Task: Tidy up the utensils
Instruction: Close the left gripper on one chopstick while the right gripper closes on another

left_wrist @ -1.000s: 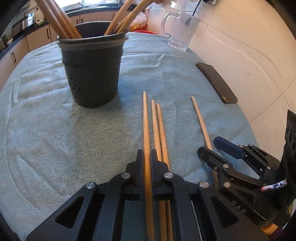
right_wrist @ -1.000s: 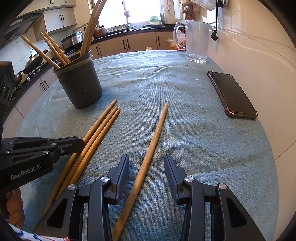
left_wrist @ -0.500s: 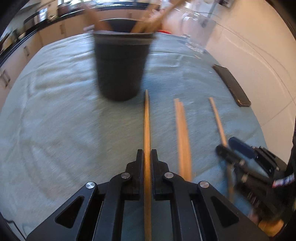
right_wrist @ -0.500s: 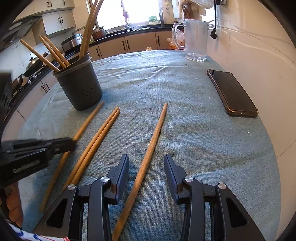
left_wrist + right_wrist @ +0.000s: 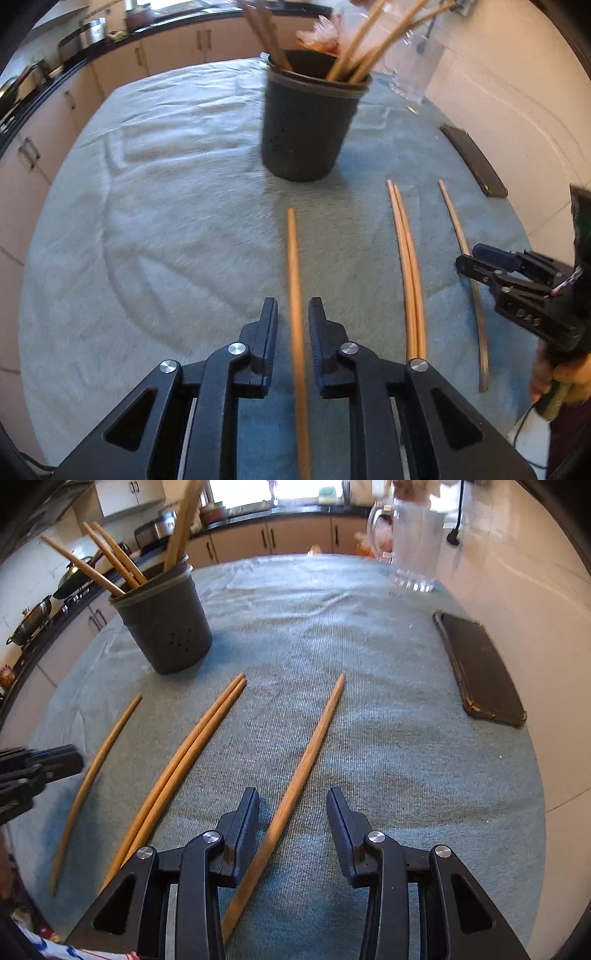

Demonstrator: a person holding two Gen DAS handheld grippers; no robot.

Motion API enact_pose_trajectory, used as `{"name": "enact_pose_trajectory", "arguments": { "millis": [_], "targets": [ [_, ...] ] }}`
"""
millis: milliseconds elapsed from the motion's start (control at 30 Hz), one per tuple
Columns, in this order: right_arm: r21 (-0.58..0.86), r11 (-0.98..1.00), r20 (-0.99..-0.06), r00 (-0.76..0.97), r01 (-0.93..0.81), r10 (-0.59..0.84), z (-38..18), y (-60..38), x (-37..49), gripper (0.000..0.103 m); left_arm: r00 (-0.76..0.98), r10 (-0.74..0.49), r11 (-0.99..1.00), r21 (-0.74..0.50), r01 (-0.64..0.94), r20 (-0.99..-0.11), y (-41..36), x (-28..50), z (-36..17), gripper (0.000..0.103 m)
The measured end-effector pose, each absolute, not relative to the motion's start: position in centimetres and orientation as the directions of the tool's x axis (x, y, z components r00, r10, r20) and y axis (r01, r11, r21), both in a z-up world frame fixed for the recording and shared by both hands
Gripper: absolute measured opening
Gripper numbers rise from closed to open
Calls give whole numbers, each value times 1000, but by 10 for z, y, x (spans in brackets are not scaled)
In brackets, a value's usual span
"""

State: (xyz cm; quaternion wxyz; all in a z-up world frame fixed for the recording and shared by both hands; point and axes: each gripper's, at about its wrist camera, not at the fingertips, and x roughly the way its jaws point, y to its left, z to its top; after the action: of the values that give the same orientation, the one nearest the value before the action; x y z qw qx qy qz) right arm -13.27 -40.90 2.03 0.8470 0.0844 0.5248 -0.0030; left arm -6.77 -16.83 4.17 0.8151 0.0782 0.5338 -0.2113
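A dark grey utensil holder (image 5: 306,129) (image 5: 166,627) stands on the cloth with several wooden chopsticks in it. My left gripper (image 5: 293,308) (image 5: 55,760) is opening; one chopstick (image 5: 294,258) (image 5: 99,764) runs between its jaws with a gap on each side and lies on the cloth. To its right rests a pair of chopsticks (image 5: 408,266) (image 5: 192,746) side by side. Further right, a single chopstick (image 5: 306,753) (image 5: 463,243) lies between the open jaws of my right gripper (image 5: 293,794) (image 5: 476,258), untouched.
A teal cloth (image 5: 332,627) covers the round table. A dark phone (image 5: 480,672) lies near the right edge by the white wall. A glass mug (image 5: 413,542) stands at the back right. Kitchen counters run behind the table.
My left gripper carried one chopstick leftwards away from the pair, then its jaws parted around it. The holder now sits right of centre in its view. The right gripper barely moved.
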Motion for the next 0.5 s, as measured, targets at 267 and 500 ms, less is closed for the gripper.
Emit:
{"name": "enact_pose_trajectory", "arguments": {
  "millis": [267, 500],
  "targets": [
    [164, 978, -941, 318, 129, 116, 20, -422, -118, 32, 284, -237, 894, -94, 438, -929, -178, -42, 25, 16],
    [80, 986, -968, 247, 149, 41, 18, -416, -76, 32, 262, -267, 894, -137, 428, -927, -170, -31, 23, 16]
  ]
}}
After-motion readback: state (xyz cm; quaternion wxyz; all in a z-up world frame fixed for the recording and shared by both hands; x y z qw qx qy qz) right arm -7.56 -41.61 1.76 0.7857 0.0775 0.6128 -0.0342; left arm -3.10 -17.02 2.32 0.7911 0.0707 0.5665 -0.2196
